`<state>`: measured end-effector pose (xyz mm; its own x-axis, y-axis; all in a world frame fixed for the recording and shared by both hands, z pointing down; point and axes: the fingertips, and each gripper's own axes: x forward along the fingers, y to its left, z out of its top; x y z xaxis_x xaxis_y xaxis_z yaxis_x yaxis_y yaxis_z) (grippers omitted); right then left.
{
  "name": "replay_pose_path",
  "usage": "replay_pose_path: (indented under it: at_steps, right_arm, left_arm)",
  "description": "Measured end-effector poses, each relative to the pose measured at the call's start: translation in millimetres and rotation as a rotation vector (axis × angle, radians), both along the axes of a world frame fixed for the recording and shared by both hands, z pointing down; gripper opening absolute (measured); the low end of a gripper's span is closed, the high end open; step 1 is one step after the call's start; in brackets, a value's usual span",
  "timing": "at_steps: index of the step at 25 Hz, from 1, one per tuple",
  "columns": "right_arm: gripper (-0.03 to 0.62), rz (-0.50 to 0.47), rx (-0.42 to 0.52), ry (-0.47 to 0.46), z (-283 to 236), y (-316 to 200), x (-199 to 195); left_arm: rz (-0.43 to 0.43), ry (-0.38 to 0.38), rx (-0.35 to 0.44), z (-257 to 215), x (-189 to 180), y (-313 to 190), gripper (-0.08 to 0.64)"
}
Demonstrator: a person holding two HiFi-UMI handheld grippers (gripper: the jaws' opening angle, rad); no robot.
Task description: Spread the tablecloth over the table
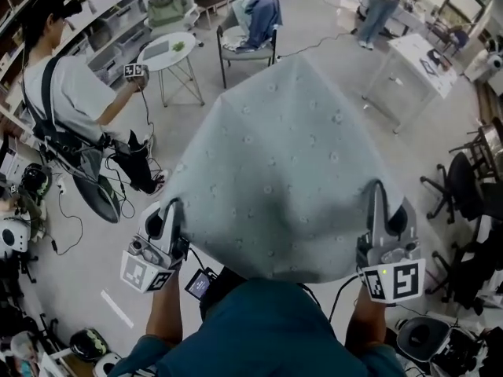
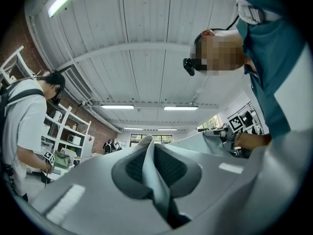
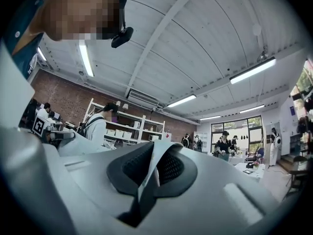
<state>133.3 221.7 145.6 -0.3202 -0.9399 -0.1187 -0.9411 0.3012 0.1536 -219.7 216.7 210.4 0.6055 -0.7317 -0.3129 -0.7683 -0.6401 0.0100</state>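
Pale dotted tablecloth [image 1: 287, 171] hangs spread and domed, near corners raised.

No readable text or labels.

I find the tablecloth [image 1: 291, 163] to be a matt, pale cloth, its face studded with small raised dots, and thin enough to crease into narrow folds where pinched. The shells of my left gripper [image 1: 174, 205] and right gripper [image 1: 379, 185] read as smooth, matt grey plastic, their pads [image 2: 172, 166] dark, rubbery-looking and finely ribbed, and the marker cube [image 1: 393, 281] bears flat black-and-white print. The floor [image 1: 314, 22] is smooth with a faint sheen.
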Motion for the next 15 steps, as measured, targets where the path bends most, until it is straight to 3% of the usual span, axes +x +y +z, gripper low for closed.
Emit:
replay_pose_path:
  at_steps: [5,15]
  right_arm:
    - [0.012,0.053,-0.035,-0.020,6,-26,-3]
    - [0.014,0.198,-0.049,-0.018,11,-58,-2]
  left_arm:
    - [0.069,-0.028,0.008,-4,7,-50,0.002]
    - [0.189,-0.003,-0.019,9,9,-123,0.002]
